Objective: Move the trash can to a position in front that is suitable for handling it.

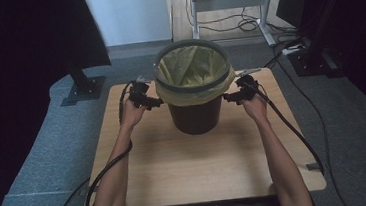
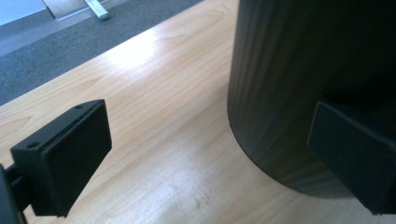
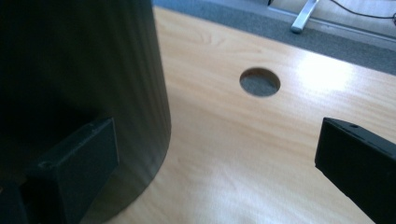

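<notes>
As both hands closed in on it from either side, the left gripper stood with its jaws spread wide and nothing between them, one jaw lying against the dark wall of the bin at the right of the left gripper view, the other over bare wood at lower left. The right gripper was likewise released, one jaw against the bin's wall at lower left of its own view, the other cut off by the right edge. Whether either jaw actually touched the wall could not be made out. From above, the bin sat at the centre of the frame toward the far edge of the wooden table, its yellow liner folded over the rim. A round hole pierced the tabletop just beyond.
</notes>
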Tool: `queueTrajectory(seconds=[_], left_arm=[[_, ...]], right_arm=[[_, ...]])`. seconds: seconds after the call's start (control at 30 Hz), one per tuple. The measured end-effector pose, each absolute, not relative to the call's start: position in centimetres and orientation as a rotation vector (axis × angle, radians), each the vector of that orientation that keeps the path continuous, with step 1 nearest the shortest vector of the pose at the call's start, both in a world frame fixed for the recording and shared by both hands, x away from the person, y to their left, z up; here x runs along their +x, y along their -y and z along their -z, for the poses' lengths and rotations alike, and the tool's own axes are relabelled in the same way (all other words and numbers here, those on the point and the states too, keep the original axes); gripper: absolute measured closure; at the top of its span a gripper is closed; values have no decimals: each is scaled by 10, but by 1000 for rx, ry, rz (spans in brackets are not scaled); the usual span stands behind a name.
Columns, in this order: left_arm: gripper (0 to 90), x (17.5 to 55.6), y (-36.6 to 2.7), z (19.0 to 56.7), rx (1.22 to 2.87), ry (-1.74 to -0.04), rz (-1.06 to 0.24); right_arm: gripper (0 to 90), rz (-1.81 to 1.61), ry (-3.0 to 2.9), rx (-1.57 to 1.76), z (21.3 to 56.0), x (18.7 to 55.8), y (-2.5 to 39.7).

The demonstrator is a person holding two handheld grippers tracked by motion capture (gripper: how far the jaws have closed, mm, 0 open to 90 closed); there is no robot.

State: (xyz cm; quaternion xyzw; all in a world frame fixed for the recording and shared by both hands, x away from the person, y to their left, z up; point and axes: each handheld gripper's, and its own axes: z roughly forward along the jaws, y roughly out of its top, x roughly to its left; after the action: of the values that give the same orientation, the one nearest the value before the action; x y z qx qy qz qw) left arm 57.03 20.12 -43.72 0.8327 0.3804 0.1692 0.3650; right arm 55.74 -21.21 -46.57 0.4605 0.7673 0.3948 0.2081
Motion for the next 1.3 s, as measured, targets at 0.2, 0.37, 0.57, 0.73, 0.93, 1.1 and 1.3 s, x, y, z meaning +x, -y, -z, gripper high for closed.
queueTrajectory(seconds=[0.2,0.37,0.57,0.73,0.93,1.1,1.3], left_arm=[[0,580,-205,439,2049,-1025,-383],[0,580,-206,443,2039,-1022,-371],[4,574,-203,442,2050,-1015,-403],[4,566,-203,443,2046,-1001,-394],[6,547,-206,447,2023,-991,-368],[7,535,-207,447,2026,-978,-373],[16,521,-206,444,2055,-951,-396]], right_arm=[[0,-1229,-2071,1354,468,569,217],[0,-1198,-2082,1314,468,570,216],[0,-1201,-2074,1312,468,561,216],[0,-1208,-2092,1292,468,553,218],[0,-1213,-2105,1258,468,534,219],[0,-1212,-2110,1243,468,525,218],[0,-1213,-2121,1221,467,511,218]])
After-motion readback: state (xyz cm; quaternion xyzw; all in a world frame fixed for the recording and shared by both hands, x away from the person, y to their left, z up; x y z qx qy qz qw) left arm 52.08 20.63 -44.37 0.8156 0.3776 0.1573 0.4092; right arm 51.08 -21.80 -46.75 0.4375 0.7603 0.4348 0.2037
